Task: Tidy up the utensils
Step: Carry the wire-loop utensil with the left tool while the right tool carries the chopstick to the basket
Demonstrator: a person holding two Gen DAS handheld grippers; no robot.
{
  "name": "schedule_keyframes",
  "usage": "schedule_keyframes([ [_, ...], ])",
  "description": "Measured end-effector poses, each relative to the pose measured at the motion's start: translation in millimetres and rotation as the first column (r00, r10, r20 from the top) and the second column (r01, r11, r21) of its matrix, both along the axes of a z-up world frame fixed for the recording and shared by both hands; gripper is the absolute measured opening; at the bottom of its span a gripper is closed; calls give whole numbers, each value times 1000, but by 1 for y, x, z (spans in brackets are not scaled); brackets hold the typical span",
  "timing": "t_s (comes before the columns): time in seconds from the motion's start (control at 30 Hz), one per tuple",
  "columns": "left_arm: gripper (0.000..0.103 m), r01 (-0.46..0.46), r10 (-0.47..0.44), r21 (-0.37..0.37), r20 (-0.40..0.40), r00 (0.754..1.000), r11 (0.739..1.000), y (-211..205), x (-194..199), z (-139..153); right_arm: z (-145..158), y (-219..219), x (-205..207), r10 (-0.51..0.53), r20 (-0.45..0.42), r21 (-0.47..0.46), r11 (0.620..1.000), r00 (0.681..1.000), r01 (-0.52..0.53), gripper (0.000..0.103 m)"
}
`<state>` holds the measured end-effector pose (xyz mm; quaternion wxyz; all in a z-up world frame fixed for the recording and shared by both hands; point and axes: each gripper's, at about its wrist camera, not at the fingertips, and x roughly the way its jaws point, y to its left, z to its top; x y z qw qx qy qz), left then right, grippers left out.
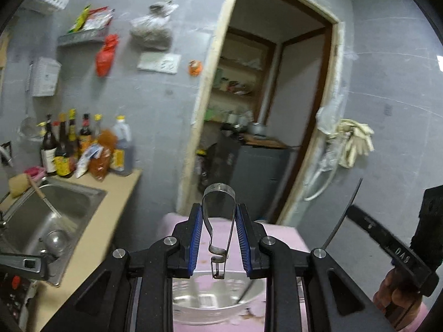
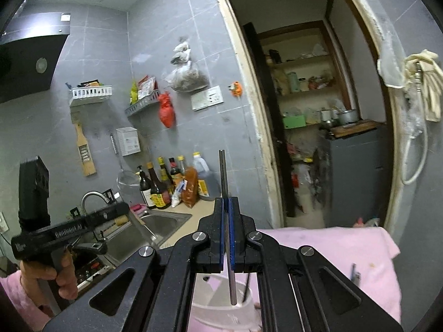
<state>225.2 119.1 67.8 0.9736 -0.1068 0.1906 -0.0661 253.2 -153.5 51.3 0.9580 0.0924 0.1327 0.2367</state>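
The left gripper has its fingers clenched on one bent metal peeler, held in the air above a pale bowl whose rim is half hidden behind the gripper frame. The right gripper has its fingers pressed tight on one pair of metal chopsticks, upright, its lower end over a blurred bowl on the pink cloth. About seven bottles, hard to count, stand at the desk's back edge beside one sink.
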Motion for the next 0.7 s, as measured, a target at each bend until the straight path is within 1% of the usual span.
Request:
schedule_keyframes([
  [0.07,23,-24,24,15,-22,999,1000,7,7,-12,-8,9,8,5,-11,-8,1000,1000,-5,3],
  [0.23,23,-51,55,38,-98,994,998,16,22,-45,-42,25,30,19,-78,-9,1000,997,-20,3],
  [0.37,23,-49,61,89,-141,988,995,12,30,-69,-62,36,35,23,-121,-36,999,992,-28,3],
  [0.43,23,-38,55,103,-165,985,994,9,32,-78,-75,38,38,25,-160,-39,999,987,-32,3],
  [0.5,24,-27,46,101,-192,980,995,7,35,-86,-81,35,39,24,-185,-40,999,982,-31,3],
  [0.6,24,-22,38,71,-229,973,997,8,36,-96,-85,27,35,19,-208,-30,999,978,-26,4],
  [0.63,24,-21,35,63,-237,971,998,8,36,-99,-85,23,32,15,-207,-27,999,978,-21,6],
  [0.7,26,-13,26,56,-245,969,998,6,34,-100,-84,15,27,5,-207,-18,1000,978,-9,13],
])
